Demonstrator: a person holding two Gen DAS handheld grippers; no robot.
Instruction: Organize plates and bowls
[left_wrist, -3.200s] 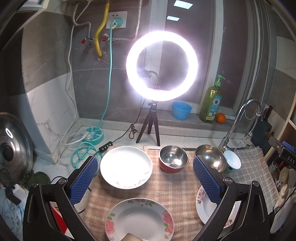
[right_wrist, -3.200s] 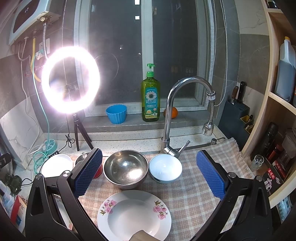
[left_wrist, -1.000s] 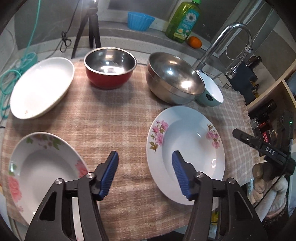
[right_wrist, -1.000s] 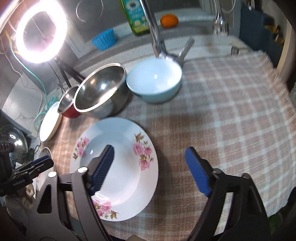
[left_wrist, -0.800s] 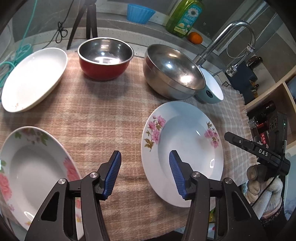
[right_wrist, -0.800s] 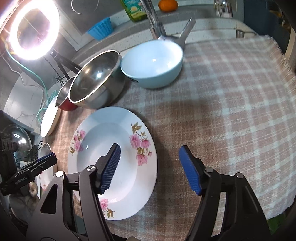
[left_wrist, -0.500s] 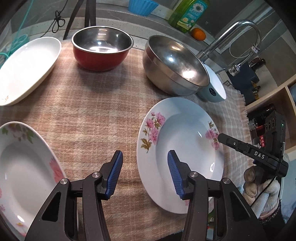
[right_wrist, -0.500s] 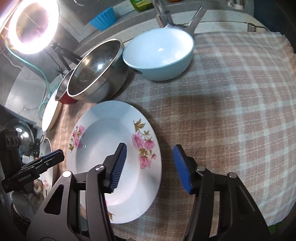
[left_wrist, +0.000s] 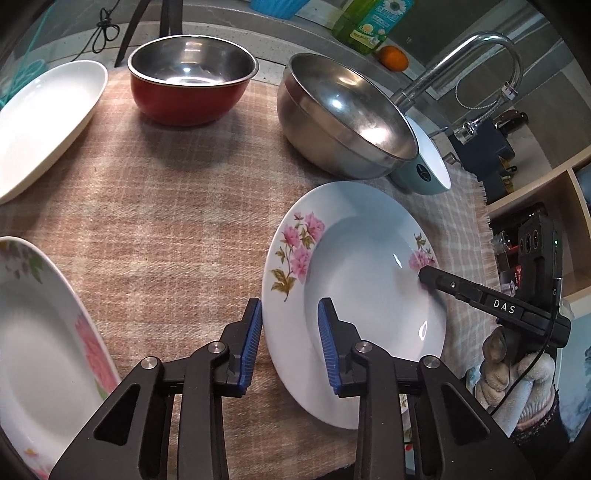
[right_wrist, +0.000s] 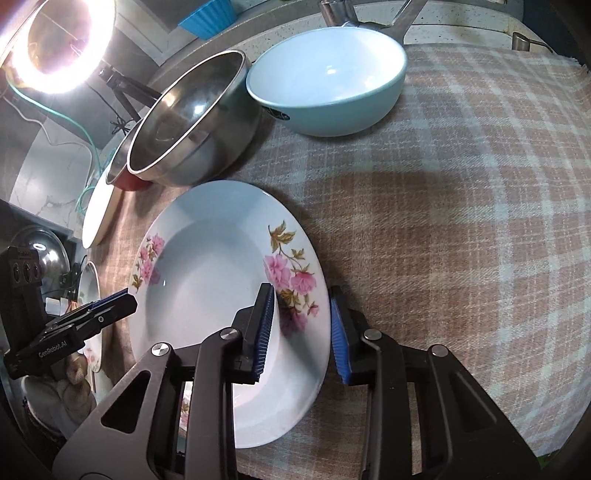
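Note:
A white plate with pink flowers (left_wrist: 362, 280) lies on the checked cloth (left_wrist: 166, 206). My left gripper (left_wrist: 290, 321) is partly open, its jaws straddling the plate's left rim. My right gripper (right_wrist: 301, 314) is partly open, its jaws straddling the same plate's (right_wrist: 207, 295) right rim. A gap shows between pads and rim on both. A second flowered plate (left_wrist: 40, 350) lies at the left, a plain white plate (left_wrist: 40, 118) behind it. A red bowl (left_wrist: 188, 85), a large steel bowl (left_wrist: 343, 118) and a light blue bowl (right_wrist: 328, 81) stand at the back.
A faucet (left_wrist: 461, 62) rises behind the bowls, with a soap bottle (left_wrist: 373, 18) and an orange (left_wrist: 395, 57) on the sill. A ring light (right_wrist: 55, 40) on a tripod stands at the back left. Shelves (left_wrist: 546, 184) are on the right. The cloth's front edge is close.
Both grippers have come down and forward onto the flowered plate from either side. Their jaws have narrowed around its left and right rims.

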